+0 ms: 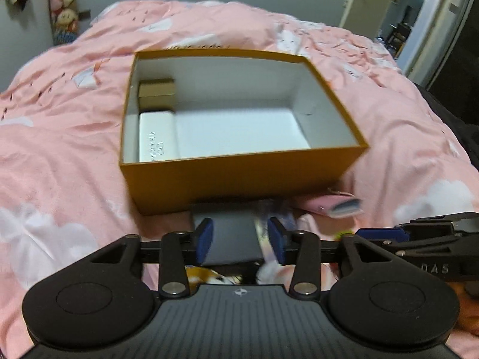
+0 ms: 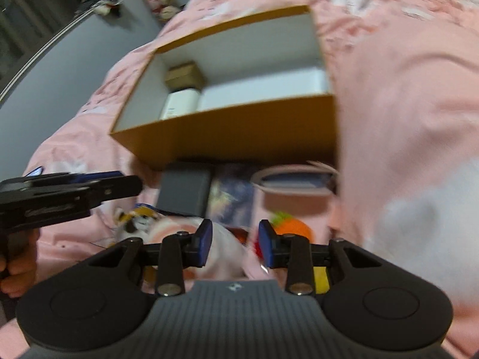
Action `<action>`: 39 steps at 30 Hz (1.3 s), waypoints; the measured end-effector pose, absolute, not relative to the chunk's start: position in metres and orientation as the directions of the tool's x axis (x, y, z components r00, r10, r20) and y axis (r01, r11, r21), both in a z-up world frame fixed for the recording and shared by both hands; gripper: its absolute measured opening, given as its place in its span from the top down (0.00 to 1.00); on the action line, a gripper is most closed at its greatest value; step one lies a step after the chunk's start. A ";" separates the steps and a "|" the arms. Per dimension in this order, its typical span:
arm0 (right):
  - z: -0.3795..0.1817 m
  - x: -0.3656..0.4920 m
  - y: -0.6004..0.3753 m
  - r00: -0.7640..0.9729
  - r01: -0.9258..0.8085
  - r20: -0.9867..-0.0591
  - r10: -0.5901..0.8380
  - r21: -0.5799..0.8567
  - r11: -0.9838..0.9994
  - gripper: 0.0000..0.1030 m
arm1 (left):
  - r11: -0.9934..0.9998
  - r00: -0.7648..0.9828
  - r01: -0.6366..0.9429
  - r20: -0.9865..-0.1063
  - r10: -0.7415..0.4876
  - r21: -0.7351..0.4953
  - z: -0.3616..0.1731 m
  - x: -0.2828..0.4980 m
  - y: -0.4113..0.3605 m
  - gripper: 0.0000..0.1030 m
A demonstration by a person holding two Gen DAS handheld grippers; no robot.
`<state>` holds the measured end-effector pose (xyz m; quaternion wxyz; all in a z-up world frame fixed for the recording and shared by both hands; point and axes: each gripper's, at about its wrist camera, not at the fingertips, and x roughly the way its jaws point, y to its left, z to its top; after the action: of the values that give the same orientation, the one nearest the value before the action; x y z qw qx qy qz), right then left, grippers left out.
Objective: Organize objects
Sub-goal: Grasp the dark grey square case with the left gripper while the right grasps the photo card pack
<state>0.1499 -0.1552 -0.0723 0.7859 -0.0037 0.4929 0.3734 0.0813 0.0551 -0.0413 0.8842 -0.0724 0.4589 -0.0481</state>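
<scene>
My left gripper (image 1: 240,240) hangs over the dark grey box (image 1: 232,236) that lies on the bed (image 1: 60,149) just in front of the near wall of the mustard storage box (image 1: 239,176). Its jaws stand wide, one pad on each side of the grey box and not pressing on it, as far as the blur lets me judge. My right gripper (image 2: 235,246) hovers over the jumble of small things nearer to me, jaws partly apart with nothing gripped; I see pale cloth and an orange toy (image 2: 292,227) beneath it.

The storage box already holds a small gold box (image 1: 156,95) and a white box (image 1: 157,136) along its left wall; the rest of the floor is free.

I judge the step is picking up the grey box. I would lower the left gripper squarely, keep both pads on the long sides, close firmly, lift clear of the mustard wall, then set it beside the white box. The pink case (image 1: 329,206) lies close on the right, so I should not drag sideways.
</scene>
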 end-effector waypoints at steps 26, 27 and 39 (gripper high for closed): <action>-0.112 0.208 -0.082 0.149 -0.662 -0.859 0.490 0.282 0.695 0.66 | 0.867 0.384 -0.170 -0.842 -0.379 -0.468 -0.146 0.143 0.105 0.30; -0.112 0.208 -0.082 0.151 -0.661 -0.860 0.488 0.279 0.696 0.66 | 0.866 0.391 -0.172 -0.840 -0.377 -0.469 -0.144 0.141 0.107 0.36; -0.113 0.190 -0.048 0.174 -0.736 -0.905 0.389 0.143 0.662 0.51 | 0.935 0.542 -0.144 -0.817 -0.199 -0.323 -0.084 0.099 0.110 0.58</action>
<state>0.1898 -0.0480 -0.1126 0.7479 -0.1665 0.5210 0.3761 0.0990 0.1102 -0.0839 0.8594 -0.1792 0.4785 -0.0157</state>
